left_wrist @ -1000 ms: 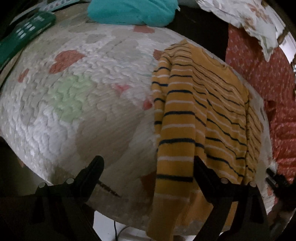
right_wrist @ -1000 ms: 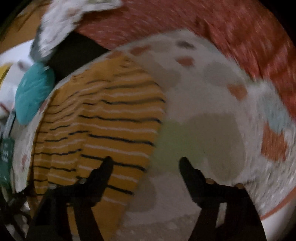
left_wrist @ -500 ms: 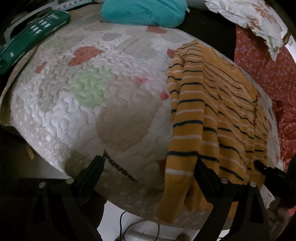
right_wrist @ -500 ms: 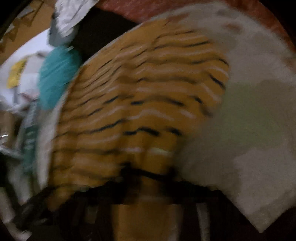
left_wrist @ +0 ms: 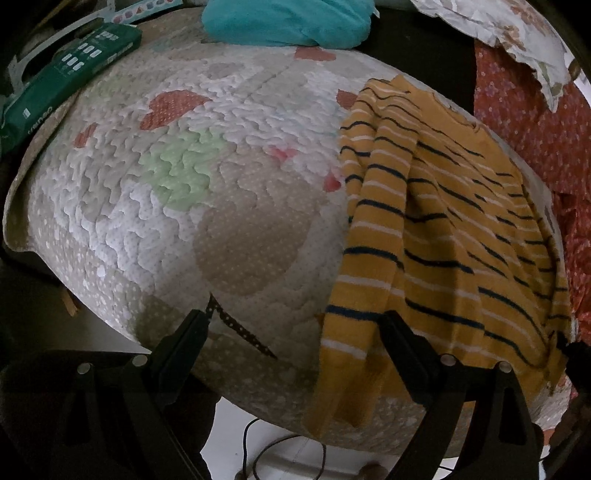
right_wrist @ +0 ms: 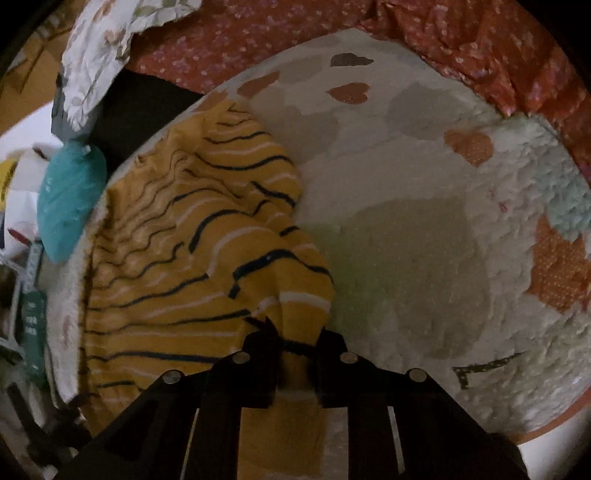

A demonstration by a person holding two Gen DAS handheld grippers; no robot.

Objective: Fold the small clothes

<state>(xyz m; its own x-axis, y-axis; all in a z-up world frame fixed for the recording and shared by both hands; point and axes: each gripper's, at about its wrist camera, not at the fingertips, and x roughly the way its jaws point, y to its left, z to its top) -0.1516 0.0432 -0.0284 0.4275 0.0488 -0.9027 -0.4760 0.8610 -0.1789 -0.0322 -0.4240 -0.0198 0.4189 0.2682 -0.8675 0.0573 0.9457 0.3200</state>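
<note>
- Whereas a second ago the right gripper (right_wrist: 295,341) stood wide over the sweater's edge with nothing between its fingers, it is now clenched on a bunched fold of the yellow striped sweater (right_wrist: 192,251) at the garment's near hem.
- The cloth at that pinch point is gathered into a raised ridge running up from the fingers, which was flat in the earlier right wrist view.
- The left gripper (left_wrist: 291,332) is released, its fingers spread wide, as they were a second ago; one finger (left_wrist: 399,332) lies against the sweater's hanging sleeve and the other (left_wrist: 184,336) is over bare quilt, nothing being gripped between them.
- In the left wrist view the quilt (left_wrist: 221,184) sits lower in the frame than before, so the green box (left_wrist: 66,77) beyond it is more fully seen.
- The sweater lies on the quilt, on the quilt's side nearest the red floral cloth (left_wrist: 535,122); it is mustard yellow with dark and white stripes, wrinkled, one sleeve folded along the body and drooping over the quilt's near edge.
- The quilt is white with heart patches in rust, green and beige.
- A teal garment (left_wrist: 288,22) rests at the quilt's far edge, apart from the sweater.
- A pale floral cloth (right_wrist: 107,48) lies beyond the quilt's far corner.
</note>
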